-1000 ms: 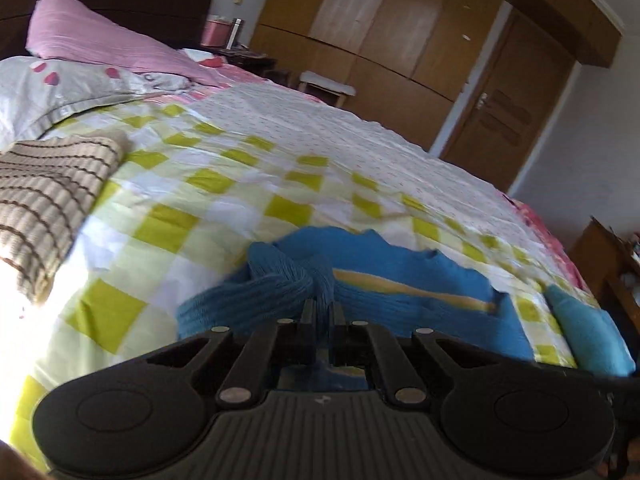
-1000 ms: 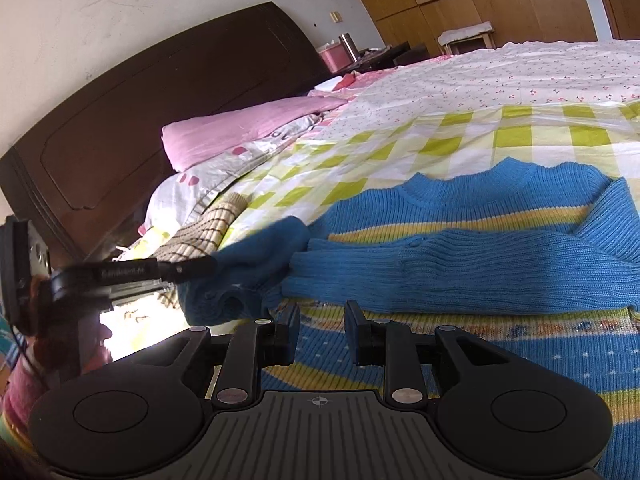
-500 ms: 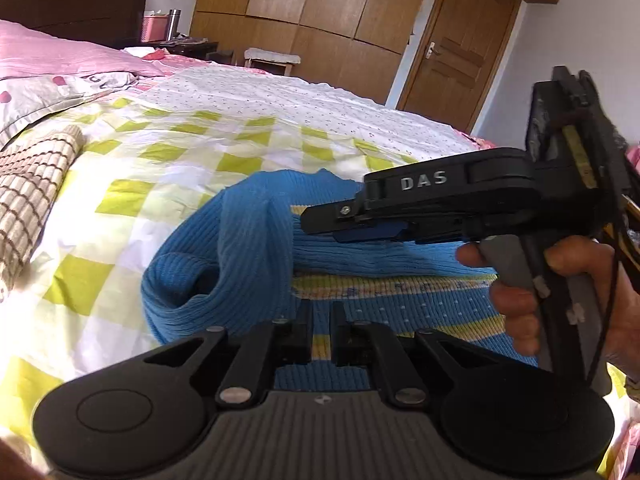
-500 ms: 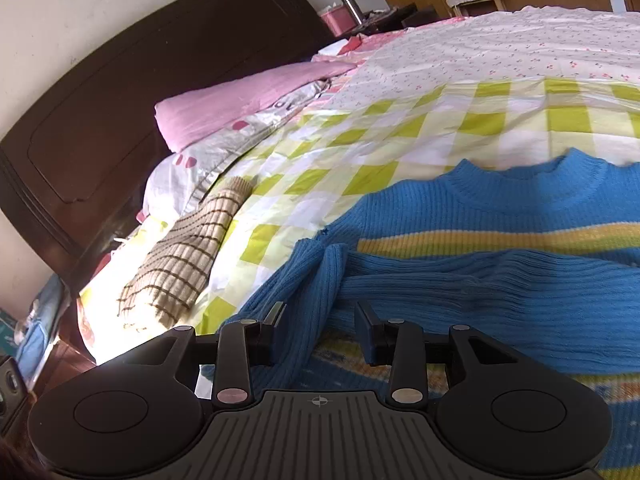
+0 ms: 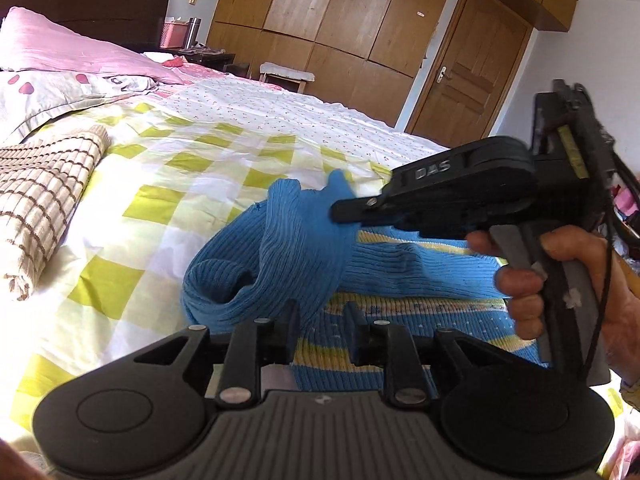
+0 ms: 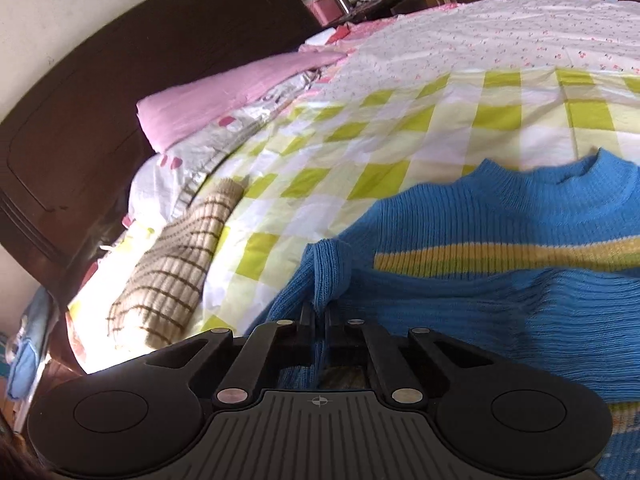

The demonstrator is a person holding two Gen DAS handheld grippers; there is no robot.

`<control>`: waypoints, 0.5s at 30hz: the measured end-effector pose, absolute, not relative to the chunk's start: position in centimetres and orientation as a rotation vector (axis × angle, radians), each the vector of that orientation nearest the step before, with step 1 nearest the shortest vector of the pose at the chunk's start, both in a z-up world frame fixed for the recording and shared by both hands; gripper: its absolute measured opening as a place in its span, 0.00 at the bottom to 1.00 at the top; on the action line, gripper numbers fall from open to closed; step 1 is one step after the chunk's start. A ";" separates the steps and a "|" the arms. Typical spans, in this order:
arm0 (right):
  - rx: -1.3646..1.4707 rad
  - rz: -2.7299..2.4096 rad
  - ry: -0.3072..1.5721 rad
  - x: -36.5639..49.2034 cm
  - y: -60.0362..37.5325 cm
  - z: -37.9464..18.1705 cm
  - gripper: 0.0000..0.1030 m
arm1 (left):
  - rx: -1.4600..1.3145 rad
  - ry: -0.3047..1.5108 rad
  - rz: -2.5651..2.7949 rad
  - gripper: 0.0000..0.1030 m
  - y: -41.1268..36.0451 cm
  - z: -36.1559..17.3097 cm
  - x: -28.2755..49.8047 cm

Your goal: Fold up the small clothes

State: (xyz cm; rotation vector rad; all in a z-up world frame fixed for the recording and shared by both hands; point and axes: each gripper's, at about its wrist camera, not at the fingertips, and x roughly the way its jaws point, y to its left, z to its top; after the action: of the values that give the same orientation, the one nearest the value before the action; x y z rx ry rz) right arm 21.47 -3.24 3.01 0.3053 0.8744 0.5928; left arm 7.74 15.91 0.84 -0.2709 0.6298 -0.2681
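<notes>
Since half a second ago your right gripper (image 6: 318,320) has clamped the blue sweater (image 6: 500,240) sleeve ahead; left gripper (image 5: 322,326) has parted, empty; tugging sideways could undo the fold.

Your sweater (image 6: 500,240) lies on the bed (image 6: 400,140). Left of the sweater, also on the bed, rests a folded cloth (image 6: 172,272). Behind the sweater, toward the headboard (image 6: 100,100), lie the pillows (image 6: 224,100). Beyond the bed's far side stands a wardrobe (image 5: 340,28).
</notes>
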 end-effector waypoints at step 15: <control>0.453 0.250 0.642 17.4 -19.2 5.5 0.04 | -0.175 0.644 -0.250 0.54 13.4 -0.3 8.4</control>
State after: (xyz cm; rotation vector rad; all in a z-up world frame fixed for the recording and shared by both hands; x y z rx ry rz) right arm 17.36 -19.24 5.49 0.4534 0.6416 0.2503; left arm 8.40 13.44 -0.33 -0.1746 0.6439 -0.2496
